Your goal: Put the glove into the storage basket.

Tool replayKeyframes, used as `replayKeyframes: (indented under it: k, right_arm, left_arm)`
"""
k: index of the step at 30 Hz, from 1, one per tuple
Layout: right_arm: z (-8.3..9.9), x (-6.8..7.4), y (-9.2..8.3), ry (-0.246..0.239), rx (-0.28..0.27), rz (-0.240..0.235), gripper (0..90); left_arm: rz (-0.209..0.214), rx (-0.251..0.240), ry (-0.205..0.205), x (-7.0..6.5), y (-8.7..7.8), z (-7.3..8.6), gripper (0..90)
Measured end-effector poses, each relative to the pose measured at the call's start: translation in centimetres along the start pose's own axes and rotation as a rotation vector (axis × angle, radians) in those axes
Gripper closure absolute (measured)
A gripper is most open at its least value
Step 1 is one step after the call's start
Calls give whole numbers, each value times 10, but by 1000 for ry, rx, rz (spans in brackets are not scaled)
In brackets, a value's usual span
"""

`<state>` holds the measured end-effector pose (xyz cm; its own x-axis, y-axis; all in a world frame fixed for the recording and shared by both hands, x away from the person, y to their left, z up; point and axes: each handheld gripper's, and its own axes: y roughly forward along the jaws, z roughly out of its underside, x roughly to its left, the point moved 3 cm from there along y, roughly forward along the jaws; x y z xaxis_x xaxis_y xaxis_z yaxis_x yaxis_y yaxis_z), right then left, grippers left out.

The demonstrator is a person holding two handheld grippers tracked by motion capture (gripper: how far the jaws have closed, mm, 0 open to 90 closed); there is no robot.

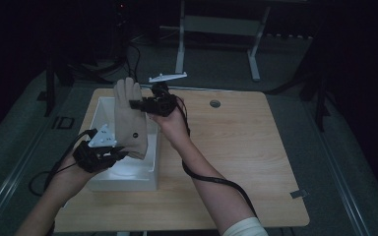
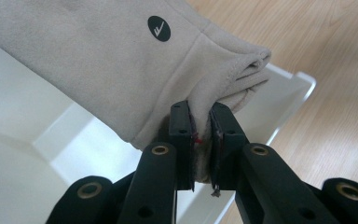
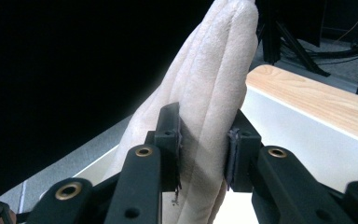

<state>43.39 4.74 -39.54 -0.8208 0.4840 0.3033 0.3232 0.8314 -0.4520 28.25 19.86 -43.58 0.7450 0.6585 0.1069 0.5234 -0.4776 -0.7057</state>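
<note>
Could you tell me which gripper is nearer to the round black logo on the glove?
Left. The left gripper pinches the cuff just below the logo; the right gripper clamps the glove near its fingers.

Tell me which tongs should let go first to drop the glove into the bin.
Probably right: it pinches the glove fingers up high, while left holds the cuff low over the bin.

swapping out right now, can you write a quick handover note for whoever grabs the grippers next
Left gripper: shut on the cuff edge of the beige glove.
Right gripper: shut across the glove's finger end.
The glove is held stretched between both grippers, fingers pointing away from the person, above the white bin at the left of the wooden table.
Done: glove gripped at both ends and off the table.
Left: it is not lying in the bin yet; probably lower it in and open both grippers, if that is the aim.
</note>
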Motion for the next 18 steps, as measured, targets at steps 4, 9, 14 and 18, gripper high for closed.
replayKeyframes:
  k: [4, 9, 14, 18]
  right_arm:
    - [7, 1, 13, 6, 21, -1, 710]
    - [20, -3, 24, 7, 60, 13, 710]
    - [40, -15, 37, 29, 132, 41, 710]
    - [48, -18, 46, 24, 169, 64, 709]
  left_arm:
    - [1, 24, -21, 2, 6, 12, 817]
    - [8, 40, -36, 0, 19, 22, 818]
    - [25, 85, -64, -4, 41, 33, 816]
    - [31, 100, -86, -4, 50, 39, 816]
